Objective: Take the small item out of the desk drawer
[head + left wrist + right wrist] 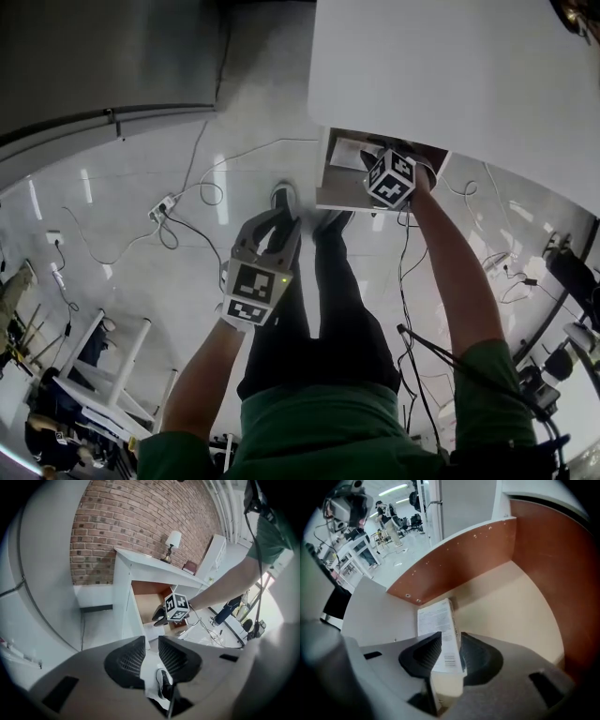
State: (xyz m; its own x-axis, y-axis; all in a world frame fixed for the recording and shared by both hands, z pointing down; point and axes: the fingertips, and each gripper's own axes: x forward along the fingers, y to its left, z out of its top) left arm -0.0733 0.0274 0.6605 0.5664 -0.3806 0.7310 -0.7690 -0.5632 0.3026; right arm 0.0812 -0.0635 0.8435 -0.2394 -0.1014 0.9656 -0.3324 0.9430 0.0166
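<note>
White printed carton (pixel 439 618) with barcode stands upright in the drawer (pixel 511 604) between right gripper's (pixel 449 638) spread fingers (pixel 423 657); left gripper's (pixel 151 643) stand apart.

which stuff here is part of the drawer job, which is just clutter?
Job: white box; desk drawer, open; right gripper, the box between its jaws.
Clutter: floor cables; power strip; table lamp.
</note>
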